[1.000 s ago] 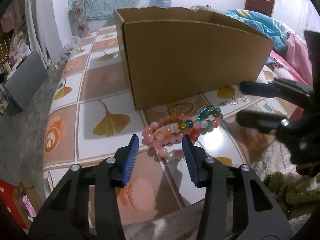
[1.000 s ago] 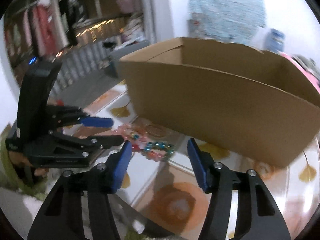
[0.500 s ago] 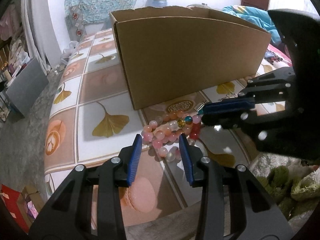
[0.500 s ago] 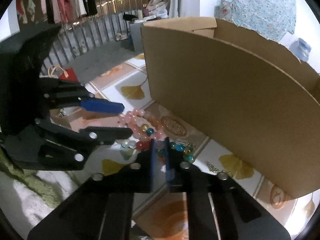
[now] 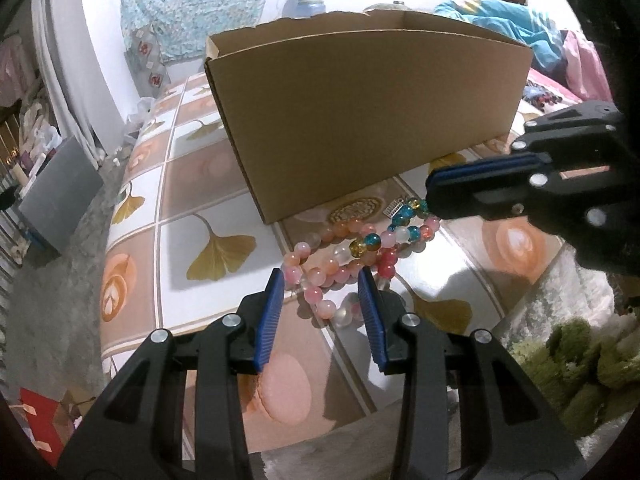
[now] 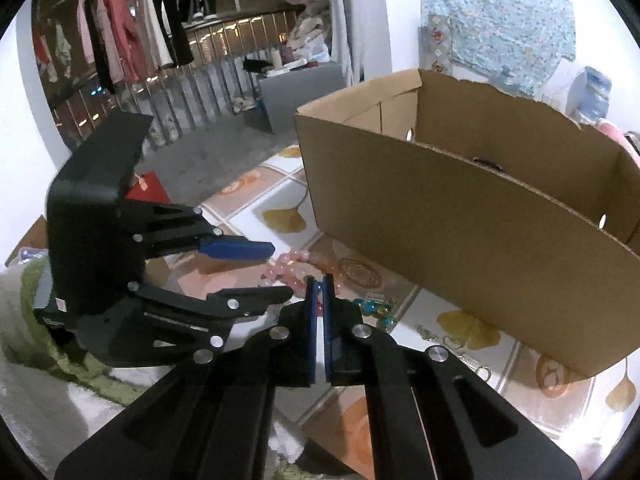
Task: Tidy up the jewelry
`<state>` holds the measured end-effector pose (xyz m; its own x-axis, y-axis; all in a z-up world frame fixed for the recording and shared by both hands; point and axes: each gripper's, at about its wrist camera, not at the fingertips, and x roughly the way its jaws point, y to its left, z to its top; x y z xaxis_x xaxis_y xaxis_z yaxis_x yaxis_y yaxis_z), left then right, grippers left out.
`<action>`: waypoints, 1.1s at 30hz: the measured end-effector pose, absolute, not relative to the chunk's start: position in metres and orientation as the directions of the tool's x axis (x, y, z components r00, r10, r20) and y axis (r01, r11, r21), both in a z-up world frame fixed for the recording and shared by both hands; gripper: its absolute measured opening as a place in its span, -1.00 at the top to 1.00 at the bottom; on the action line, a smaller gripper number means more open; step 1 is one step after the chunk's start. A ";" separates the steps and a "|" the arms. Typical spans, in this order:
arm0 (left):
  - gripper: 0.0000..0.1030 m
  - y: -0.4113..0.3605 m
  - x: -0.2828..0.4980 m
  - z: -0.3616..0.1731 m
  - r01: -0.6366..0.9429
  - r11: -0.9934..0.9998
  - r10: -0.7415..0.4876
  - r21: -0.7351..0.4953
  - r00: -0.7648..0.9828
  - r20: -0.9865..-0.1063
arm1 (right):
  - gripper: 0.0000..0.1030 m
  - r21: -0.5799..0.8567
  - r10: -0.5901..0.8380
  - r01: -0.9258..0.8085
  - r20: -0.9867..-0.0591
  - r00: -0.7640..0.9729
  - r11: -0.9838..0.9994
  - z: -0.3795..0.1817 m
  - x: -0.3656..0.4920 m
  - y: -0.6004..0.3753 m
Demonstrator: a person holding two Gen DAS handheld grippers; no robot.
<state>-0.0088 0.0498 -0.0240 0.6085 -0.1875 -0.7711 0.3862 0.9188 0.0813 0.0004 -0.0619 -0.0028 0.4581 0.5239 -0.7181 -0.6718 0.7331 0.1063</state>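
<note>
Now: right gripper (image 5: 430, 200) pinched on blue-bead bracelet (image 5: 404, 224), 3 o'clock of pink bead pile (image 5: 332, 264) before cardboard box (image 5: 360, 120). Left gripper (image 5: 322, 284) spread, straddling pink beads. Light, limp, slippery, tangle-prone; best gripped on cord between beads.

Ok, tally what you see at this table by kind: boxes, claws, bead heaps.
Cardboard box: 1
Claws: 2, the left claw and the right claw
Heap of bead bracelets: 1, strands too tangled to count
Total: 4

Tiled table (image 5: 188, 216) w/ cardboard box (image 5: 360, 120), bead bracelets (image 5: 344, 256) & small metal bits (image 6: 452, 340).
</note>
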 end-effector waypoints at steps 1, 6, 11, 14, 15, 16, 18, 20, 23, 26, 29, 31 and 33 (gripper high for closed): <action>0.30 0.049 -0.010 -0.023 0.386 0.919 -0.187 0.082 0.609 -0.771 | 0.75 0.087 0.506 -0.672 -0.730 0.460 0.736 -0.005 0.002 -0.060; 0.30 0.050 -0.013 -0.021 0.383 0.921 -0.193 0.074 0.612 -0.767 | 0.40 0.005 0.465 -0.716 -0.763 0.449 0.698 -0.016 0.007 -0.046; 0.30 0.058 -0.015 -0.018 0.374 0.927 -0.220 0.028 0.604 -0.766 | 0.44 -0.067 0.413 -0.743 -0.796 0.443 0.666 -0.030 0.009 -0.035; 0.30 0.063 -0.014 -0.019 0.363 0.932 -0.241 -0.016 0.585 -0.774 | 0.79 -0.049 0.410 -0.745 -0.810 0.420 0.666 -0.030 0.011 -0.034; 0.30 0.065 -0.013 -0.020 0.357 0.933 -0.254 -0.039 0.579 -0.775 | 0.81 -0.033 0.420 -0.741 -0.807 0.416 0.671 -0.029 0.012 -0.036; 0.30 0.067 -0.013 -0.021 0.355 0.933 -0.263 -0.053 0.575 -0.775 | 0.81 -0.025 0.425 -0.739 -0.804 0.415 0.674 -0.028 0.012 -0.037; 0.30 0.070 -0.011 -0.023 0.343 0.936 -0.268 -0.072 0.567 -0.778 | 0.82 -0.026 0.430 -0.734 -0.796 0.426 0.678 -0.026 0.009 -0.039; 0.30 0.072 -0.009 -0.026 0.327 0.942 -0.259 -0.078 0.559 -0.787 | 0.82 -0.023 0.439 -0.732 -0.787 0.433 0.681 -0.021 0.006 -0.040; 0.34 0.075 -0.007 -0.027 0.317 0.942 -0.280 -0.114 0.549 -0.788 | 0.82 -0.026 0.446 -0.733 -0.778 0.442 0.680 -0.016 0.003 -0.039; 0.39 0.075 -0.007 -0.027 0.308 0.941 -0.294 -0.140 0.543 -0.786 | 0.82 -0.025 0.459 -0.732 -0.764 0.453 0.681 -0.010 0.001 -0.038; 0.40 0.074 -0.009 -0.026 0.304 0.943 -0.288 -0.133 0.549 -0.785 | 0.82 -0.027 0.470 -0.735 -0.753 0.461 0.677 -0.005 -0.004 -0.035; 0.40 0.072 -0.011 -0.026 0.312 0.943 -0.279 -0.115 0.557 -0.782 | 0.82 -0.033 0.479 -0.739 -0.742 0.469 0.673 0.000 -0.008 -0.033; 0.40 0.071 -0.013 -0.026 0.321 0.941 -0.284 -0.112 0.562 -0.777 | 0.82 -0.041 0.487 -0.742 -0.730 0.479 0.669 0.006 -0.011 -0.032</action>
<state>-0.0128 0.0711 -0.0255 0.5619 -0.2841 -0.7769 0.3208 0.9405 -0.1118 -0.0110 -0.0318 0.0063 0.4791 0.4867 -0.7305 -0.7423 0.6687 -0.0414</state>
